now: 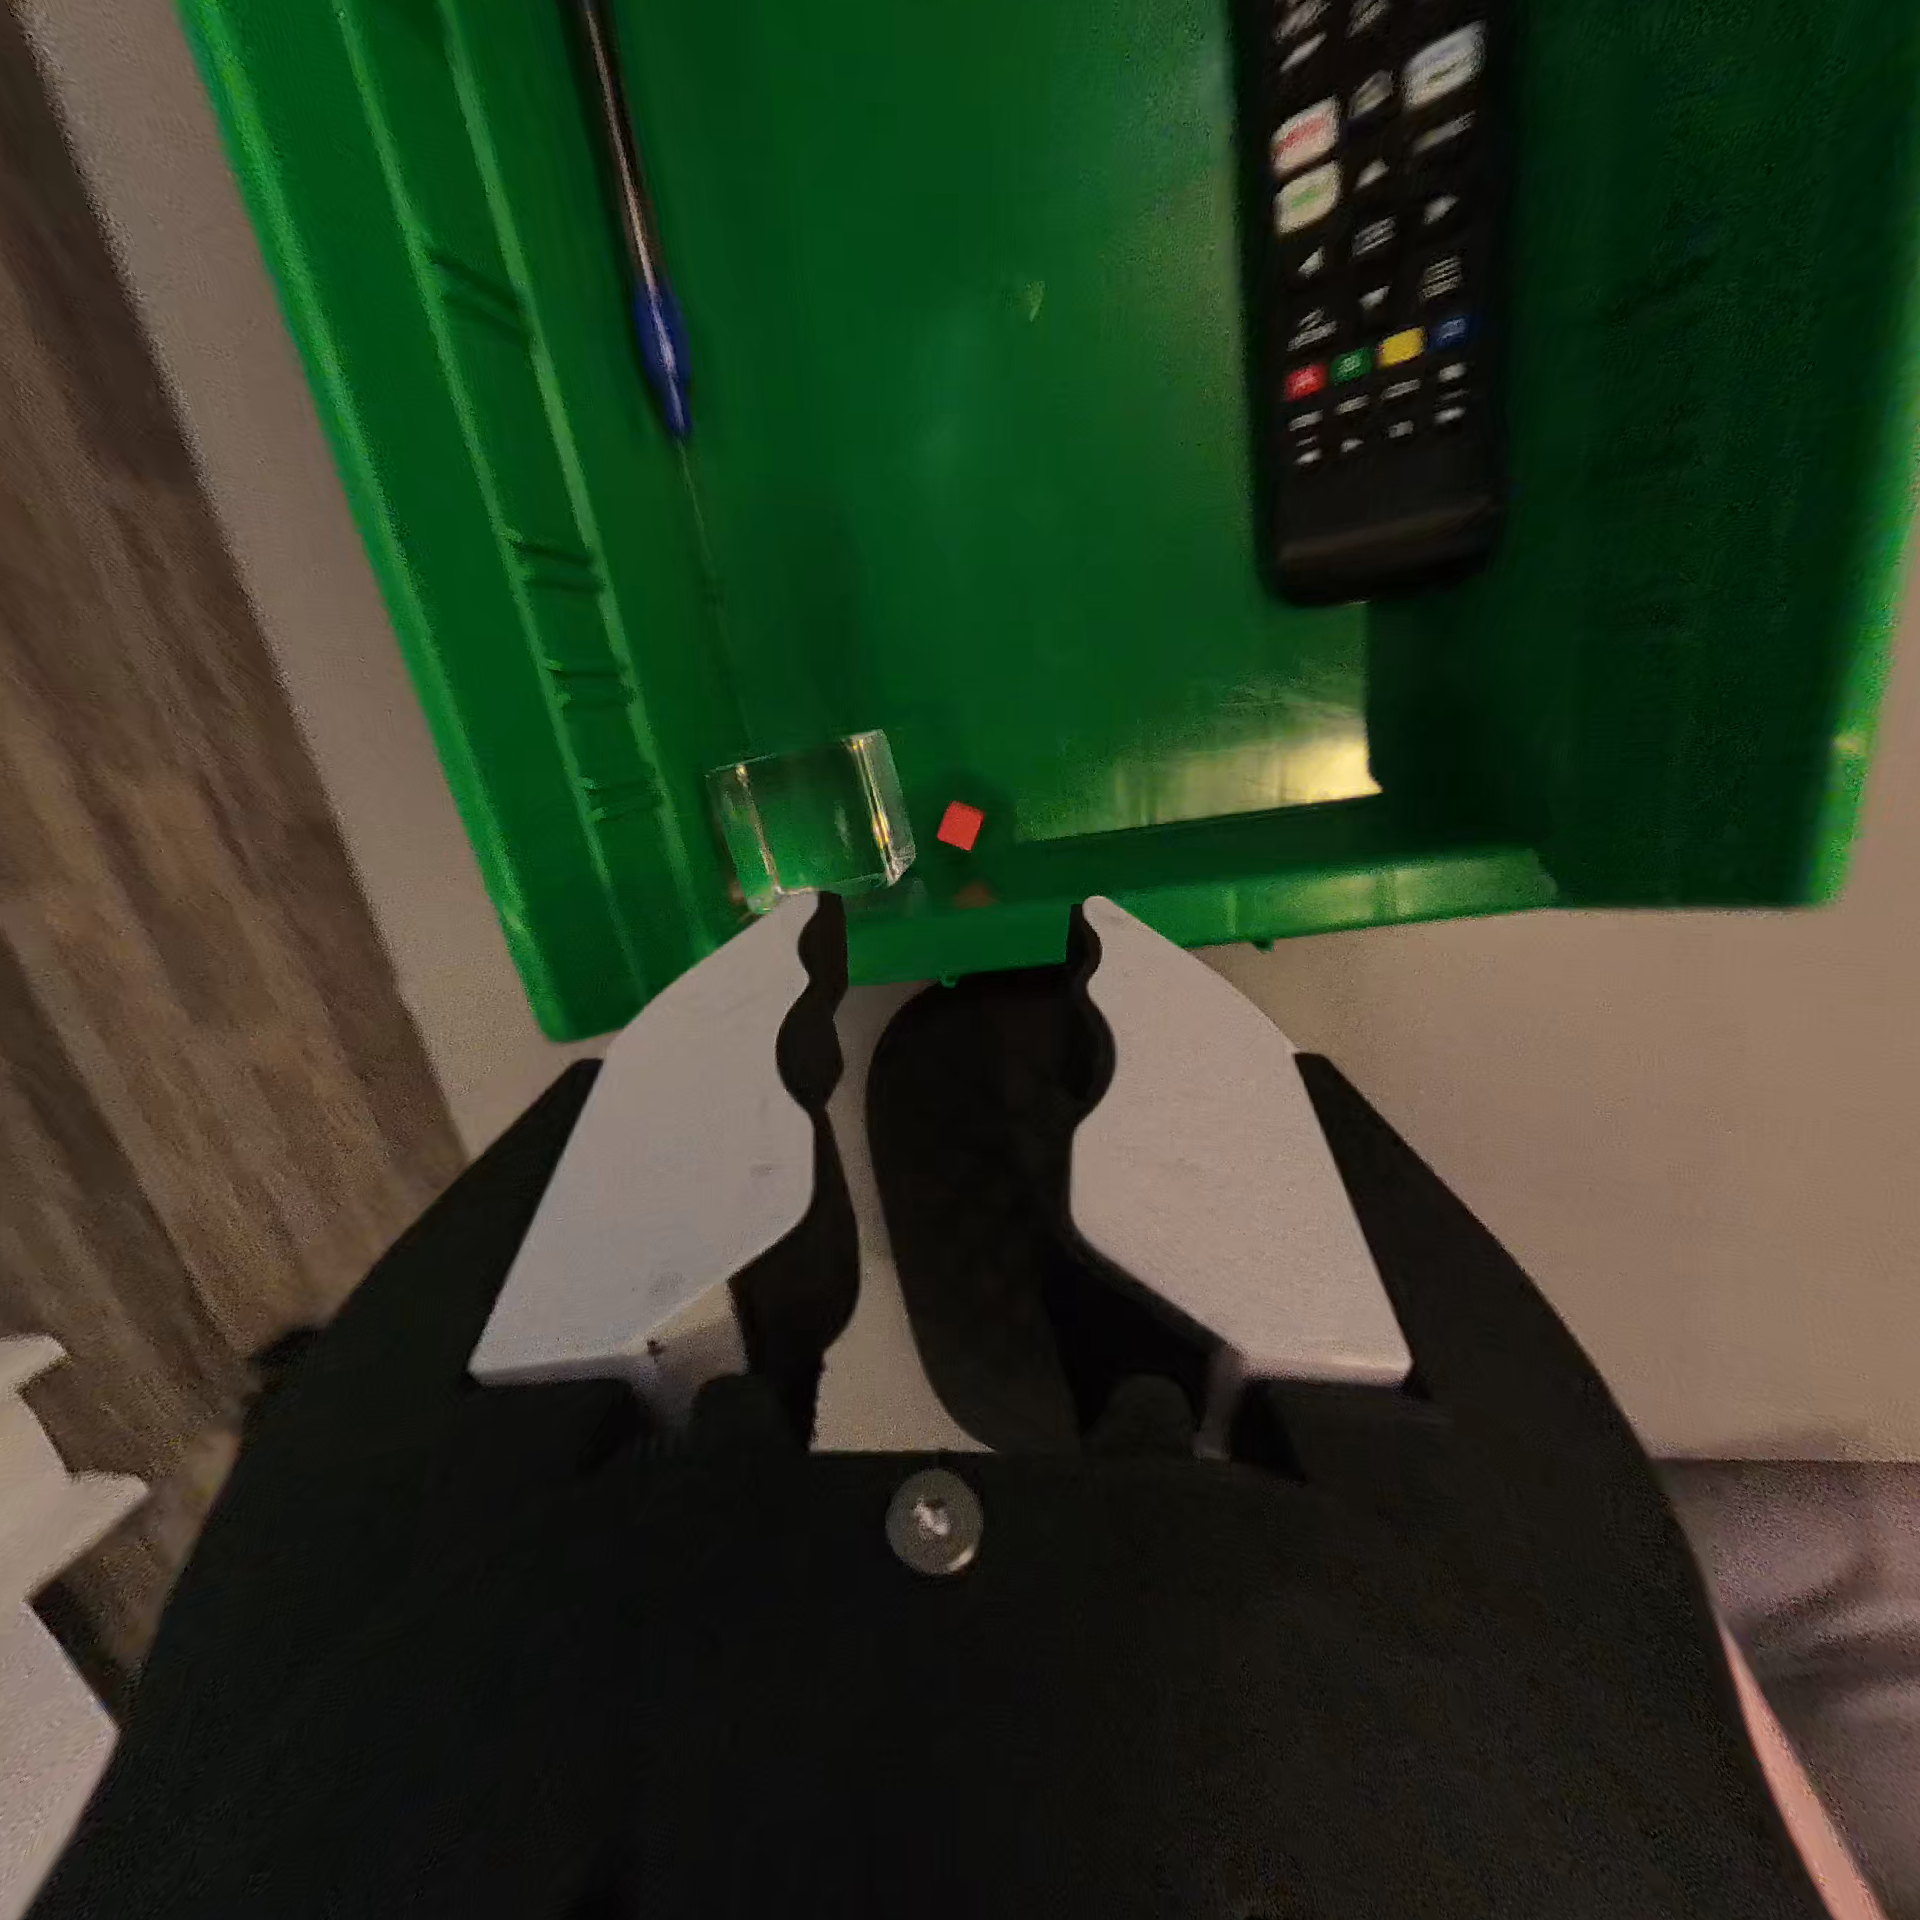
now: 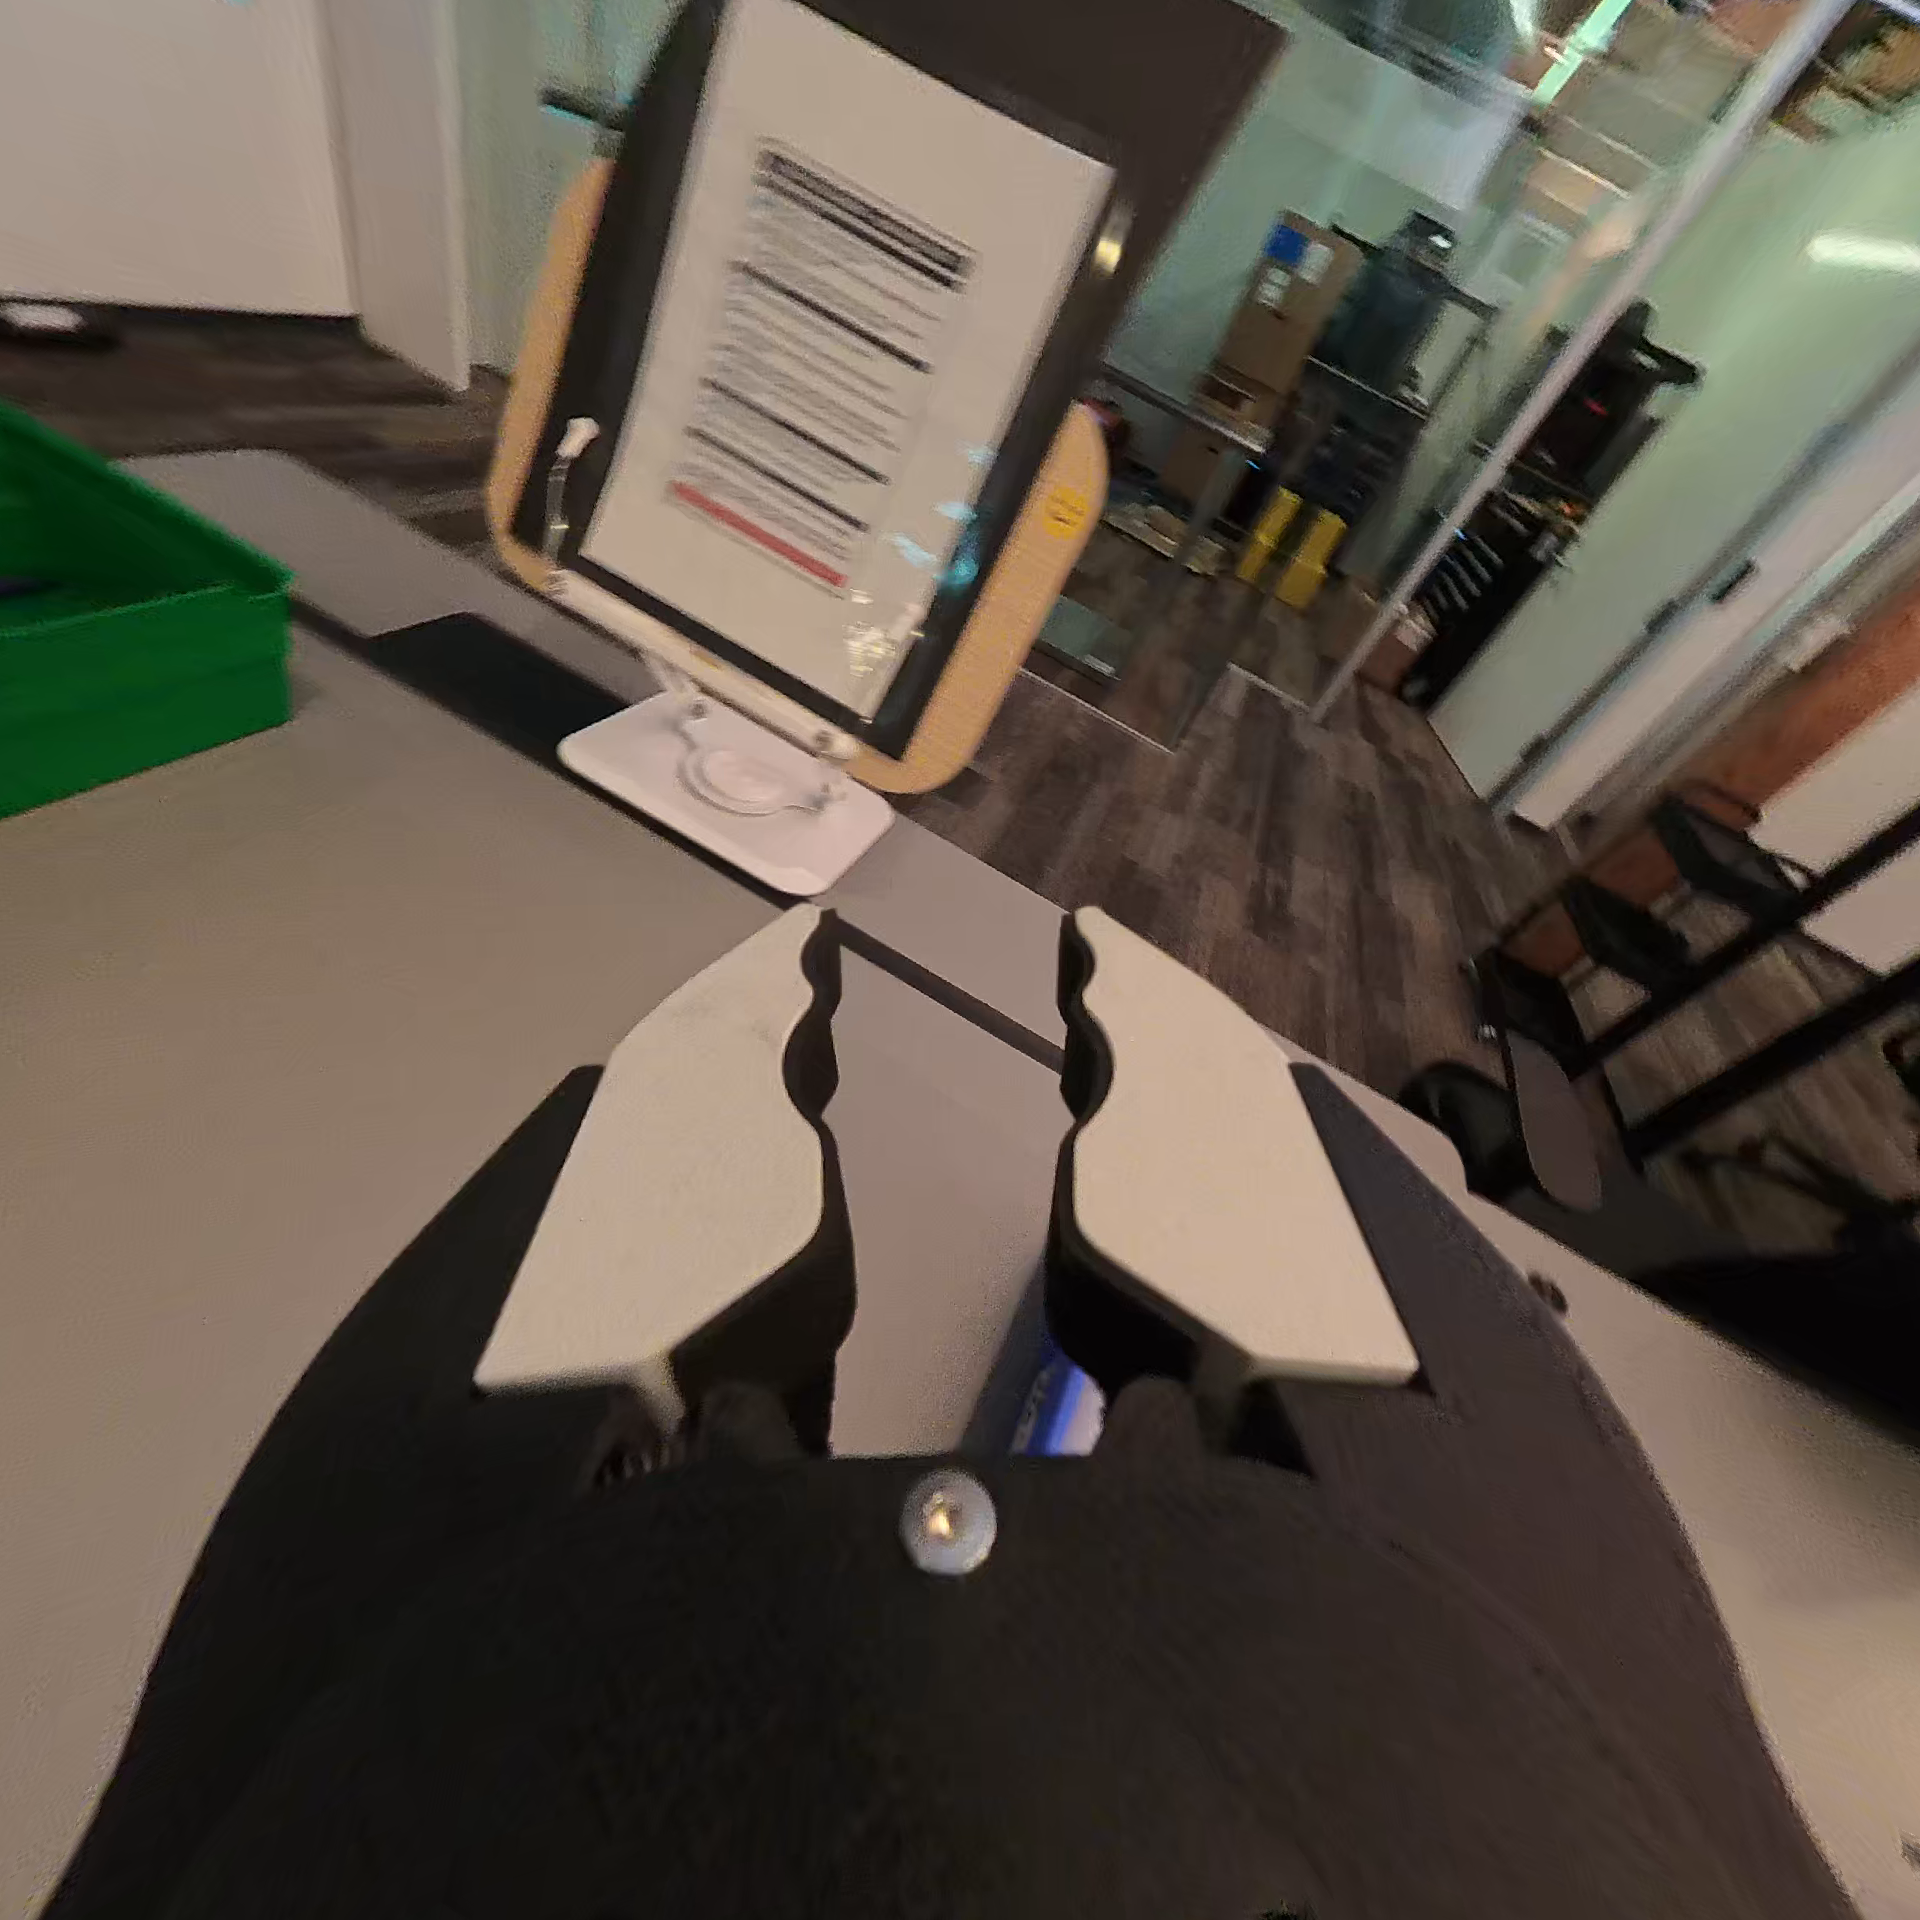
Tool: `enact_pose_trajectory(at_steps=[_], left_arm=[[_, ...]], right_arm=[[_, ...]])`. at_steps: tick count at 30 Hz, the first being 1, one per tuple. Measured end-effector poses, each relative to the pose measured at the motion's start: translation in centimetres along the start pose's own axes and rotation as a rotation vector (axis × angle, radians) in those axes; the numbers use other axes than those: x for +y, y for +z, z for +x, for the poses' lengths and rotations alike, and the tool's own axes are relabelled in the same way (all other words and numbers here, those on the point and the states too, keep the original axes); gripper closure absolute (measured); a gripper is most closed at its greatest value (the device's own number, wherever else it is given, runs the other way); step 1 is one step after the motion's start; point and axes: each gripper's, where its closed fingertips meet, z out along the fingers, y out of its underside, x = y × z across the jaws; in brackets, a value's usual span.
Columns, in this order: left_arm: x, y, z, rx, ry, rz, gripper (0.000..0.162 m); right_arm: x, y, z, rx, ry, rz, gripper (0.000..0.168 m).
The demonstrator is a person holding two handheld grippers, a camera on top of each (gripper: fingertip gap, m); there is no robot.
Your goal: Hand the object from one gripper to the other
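In the left wrist view a green tray (image 1: 1195, 914) holds a black remote control (image 1: 1371, 312), a blue pen (image 1: 655, 332), a clear block (image 1: 810, 816) and a tiny red cube (image 1: 959, 827). My left gripper (image 1: 951, 909) is open and empty, its tips just above the tray's near rim, beside the clear block and red cube. In the right wrist view my right gripper (image 2: 945, 920) is open and empty, held above the grey table (image 2: 260, 987) and pointing away from the tray (image 2: 135, 644), whose corner shows at far left.
A tablet on a white stand (image 2: 810, 416) stands on the table ahead of the right gripper. Beyond the table's edge lie a wood-pattern floor (image 2: 1247, 831), glass partitions, shelving and dark chairs (image 2: 1558, 1091). The left gripper's tips are roughly 60 cm from the right gripper's.
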Motion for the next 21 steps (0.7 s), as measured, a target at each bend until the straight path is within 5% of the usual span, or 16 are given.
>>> enact_pose_trajectory(at_steps=[1, 8, 21], left_arm=[[0.1, 1.1, -0.3, 0.024, -0.035, -0.041, 0.12], [1.2, 4.5, -1.7, -0.021, -0.05, -0.201, 0.107], [-0.1, 5.8, -1.1, 0.002, -0.082, -0.197, 0.115]], right_arm=[[-0.6, 0.2, -1.6, -0.036, -0.033, 0.012, 0.127], [-2.8, 1.1, -9.2, -0.264, -0.128, 0.072, 0.127], [-3.8, -0.6, -12.1, -0.352, -0.188, 0.113, 0.127]])
